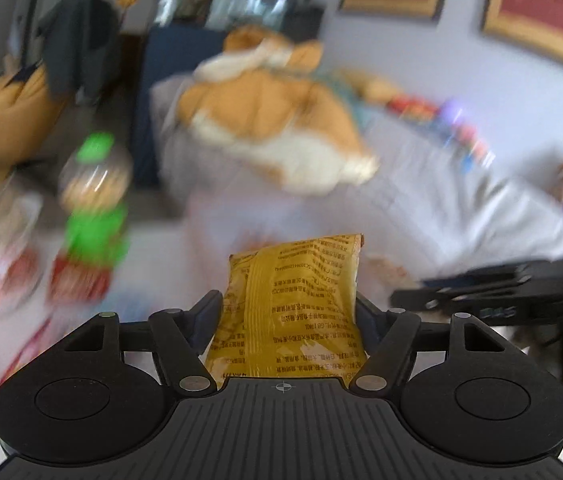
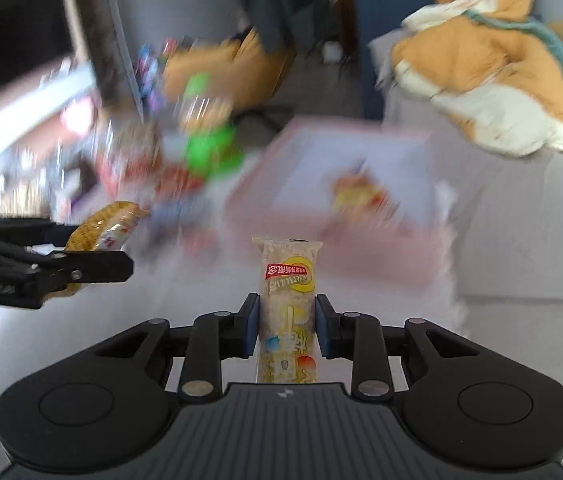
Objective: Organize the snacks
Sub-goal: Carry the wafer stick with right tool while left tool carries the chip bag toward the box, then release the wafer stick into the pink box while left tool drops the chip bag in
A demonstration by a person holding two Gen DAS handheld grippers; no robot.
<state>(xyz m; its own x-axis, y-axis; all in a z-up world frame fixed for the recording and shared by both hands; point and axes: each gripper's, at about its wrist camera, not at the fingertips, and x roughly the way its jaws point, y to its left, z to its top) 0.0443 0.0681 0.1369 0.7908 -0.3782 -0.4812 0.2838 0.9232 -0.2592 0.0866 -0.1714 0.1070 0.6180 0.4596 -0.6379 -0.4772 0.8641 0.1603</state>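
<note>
Fingers of the left gripper (image 1: 287,312) pinch a yellow crinkly snack bag with printed writing (image 1: 293,300); its bottom end is hidden behind the gripper body. Fingers of the right gripper (image 2: 287,326) squeeze a long clear snack pack with a red and yellow label (image 2: 287,312). At 10 o'clock, a green-capped bottle (image 2: 207,136) is too blurry to read. At 1 o'clock sits a pink flat tray (image 2: 361,248), blurry too.

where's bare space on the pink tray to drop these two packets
The pink tray is mostly bare: its near edge and its far half are free, and only one blurred yellow-red snack lies near the middle. Left of the tray it is crowded, with the green-labelled bottle and a heap of wrappers.
</note>
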